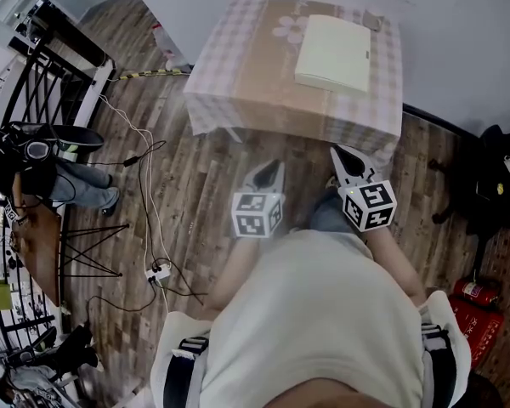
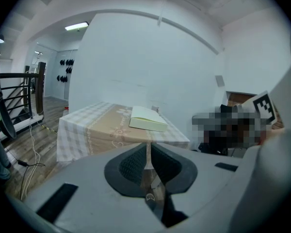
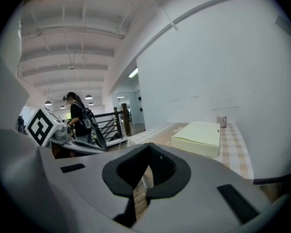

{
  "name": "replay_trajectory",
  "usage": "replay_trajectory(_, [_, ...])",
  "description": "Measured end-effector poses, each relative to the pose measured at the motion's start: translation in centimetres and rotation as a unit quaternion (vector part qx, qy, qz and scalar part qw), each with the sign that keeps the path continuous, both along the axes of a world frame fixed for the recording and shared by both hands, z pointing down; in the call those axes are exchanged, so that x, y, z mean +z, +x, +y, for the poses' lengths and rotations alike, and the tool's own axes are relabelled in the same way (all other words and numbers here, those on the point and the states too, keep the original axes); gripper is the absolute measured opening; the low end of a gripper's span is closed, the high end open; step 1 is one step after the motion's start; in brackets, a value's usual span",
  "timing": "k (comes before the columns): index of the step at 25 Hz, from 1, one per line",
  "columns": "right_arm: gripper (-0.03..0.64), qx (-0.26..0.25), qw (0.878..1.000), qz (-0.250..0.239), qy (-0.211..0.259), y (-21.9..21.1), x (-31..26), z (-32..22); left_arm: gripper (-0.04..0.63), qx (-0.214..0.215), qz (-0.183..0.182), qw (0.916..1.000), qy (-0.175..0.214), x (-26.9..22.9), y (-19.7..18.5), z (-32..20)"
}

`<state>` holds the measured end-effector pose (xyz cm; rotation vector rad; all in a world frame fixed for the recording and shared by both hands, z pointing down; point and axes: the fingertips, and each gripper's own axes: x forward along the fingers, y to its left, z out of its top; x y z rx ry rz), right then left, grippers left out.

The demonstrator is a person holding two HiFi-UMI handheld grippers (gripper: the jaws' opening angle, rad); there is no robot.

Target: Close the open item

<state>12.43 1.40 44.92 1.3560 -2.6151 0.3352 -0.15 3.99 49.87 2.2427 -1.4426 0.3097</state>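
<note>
One task item in sight: a flat cream box point(image 1: 333, 53) lying on the right half of the table point(image 1: 238, 100), well ahead of both grippers, nothing touching it. The lid looks already down on the base. A seam runs round the side wall and a small dark tab sits on one edge, so any remaining gap can't be made out from here. It is probably light and rigid, card or thin plastic, with smooth matte faces and rounded corners. It is likely to slide on the checked cloth point(image 1: 212, 83), so pressing straight down on the lid's free edge beats a sideways nudge. Jaws of the left gripper point(image 1: 274, 167) are narrowed to a slit, empty. On the right gripper point(image 1: 340, 153) they are likewise together with nothing between. A small grey cup point(image 1: 373, 21) stands at the far corner, just beyond the box.
</note>
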Motion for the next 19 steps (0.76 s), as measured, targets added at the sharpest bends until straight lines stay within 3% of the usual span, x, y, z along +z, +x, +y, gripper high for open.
replay_trajectory(19, [0.000,-0.015,1.000,0.017,0.014,-0.2,-0.7,-0.2,0.025,0.015,-0.001,0.9999,0.006,-1.0,0.4,-0.8])
